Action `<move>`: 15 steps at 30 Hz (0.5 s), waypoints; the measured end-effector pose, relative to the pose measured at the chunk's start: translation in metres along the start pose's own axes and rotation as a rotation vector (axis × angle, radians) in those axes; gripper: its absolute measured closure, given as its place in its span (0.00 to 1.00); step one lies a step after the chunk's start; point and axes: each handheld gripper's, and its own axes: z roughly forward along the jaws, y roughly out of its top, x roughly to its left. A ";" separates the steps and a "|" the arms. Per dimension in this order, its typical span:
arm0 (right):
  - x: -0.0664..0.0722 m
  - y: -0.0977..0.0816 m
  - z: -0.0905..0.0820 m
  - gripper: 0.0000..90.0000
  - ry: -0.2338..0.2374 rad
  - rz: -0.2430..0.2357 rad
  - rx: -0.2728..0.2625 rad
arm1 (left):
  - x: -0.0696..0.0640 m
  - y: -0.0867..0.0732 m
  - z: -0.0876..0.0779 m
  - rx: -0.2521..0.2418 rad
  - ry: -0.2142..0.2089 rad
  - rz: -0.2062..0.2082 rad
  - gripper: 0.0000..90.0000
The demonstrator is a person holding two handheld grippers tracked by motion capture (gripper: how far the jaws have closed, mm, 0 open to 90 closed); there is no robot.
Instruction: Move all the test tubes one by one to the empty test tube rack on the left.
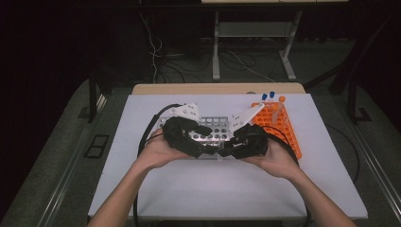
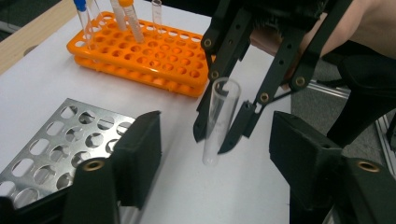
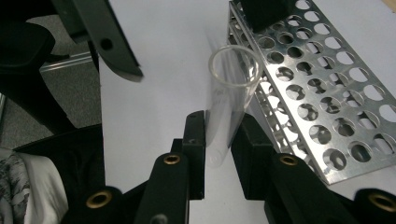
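Clear glass tube (image 3: 229,100) clamped in right tongs (image 3: 218,140), tilted, open mouth up, held above white desk (image 1: 227,184) beside metal rack (image 3: 322,93). Left tongs (image 2: 215,154) apart, pads either side of tube, not touching it. Orange rack (image 2: 144,56) with capped tubes stands well behind, on far right of desk

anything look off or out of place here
Nothing is spilled or broken. One oddity: the clear tube is uncapped and empty, clamped tilted in the right gripper above the table beside the metal rack, while capped tubes stand in the orange rack.
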 end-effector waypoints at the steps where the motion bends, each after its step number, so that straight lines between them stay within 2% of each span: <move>1: 0.000 0.000 0.001 0.83 0.002 -0.003 0.000 | 0.000 0.001 0.001 0.004 -0.005 0.002 0.39; 8: 0.001 0.001 0.009 0.83 0.015 -0.007 0.006 | 0.001 0.005 0.007 0.045 -0.015 0.022 0.52; 10: 0.002 0.001 0.013 0.83 0.019 -0.011 0.010 | 0.002 0.006 0.010 0.061 -0.013 0.027 0.59; 12: 0.002 0.001 0.014 0.83 0.020 -0.011 0.010 | 0.002 0.006 0.011 0.069 -0.019 0.030 0.61; 15: 0.003 0.001 0.017 0.83 0.026 -0.013 0.011 | 0.003 0.006 0.013 0.084 -0.029 0.033 0.70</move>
